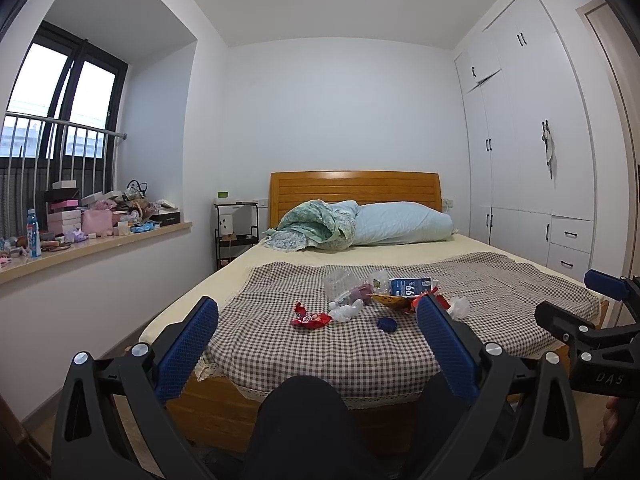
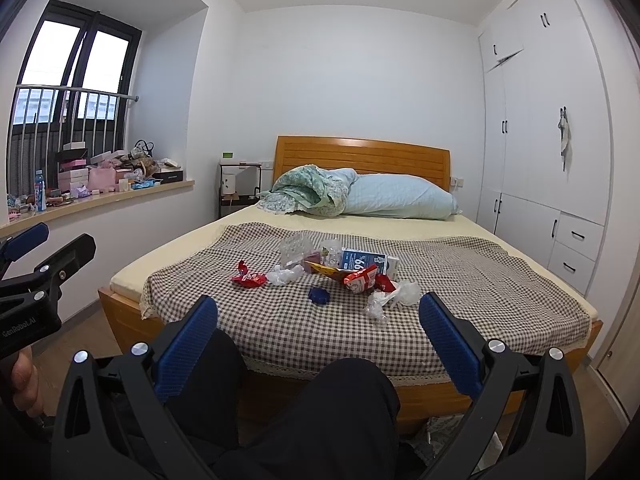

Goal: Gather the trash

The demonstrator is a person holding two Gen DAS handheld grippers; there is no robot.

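Left tool [image 1: 318,322] held at the foot of the bed [image 1: 240,396], fingers spread wide, nothing between them; right tool [image 2: 318,322] likewise spread and empty, held beside the left one; each shows at the edge of the other's view.

Trash lies clustered near the middle of a brown-and-white checked cloth [image 2: 460,280] that covers the near half of the bed. Items, left to right in the right wrist view: red wrapper [image 2: 249,278], flattened and crumpled; white crumpled plastic [image 2: 285,275] just beside it; clear crumpled plastic bottle [image 2: 295,249] behind these; blue carton [image 2: 370,261] printed "99%", lying on its side; yellow wrapper [image 2: 324,269] in front of the carton; red-and-white snack bag [image 2: 362,279] touching the carton's near edge; clear plastic wrap [image 2: 394,298] nearest the right tool; dark blue round lid [image 2: 319,295] alone on the cloth, in front of the pile.

Dark trousered knees [image 2: 340,400] of the person below both tools; a hand [image 2: 26,380] grips the left tool's handle at the frame edge.

Head of bed: bunched green floral quilt [image 1: 316,224], pale blue pillow [image 1: 402,224], wooden headboard [image 1: 354,190]. Window sill [image 1: 100,244] at left, crowded with boxes; white wardrobe [image 1: 532,140] at right.
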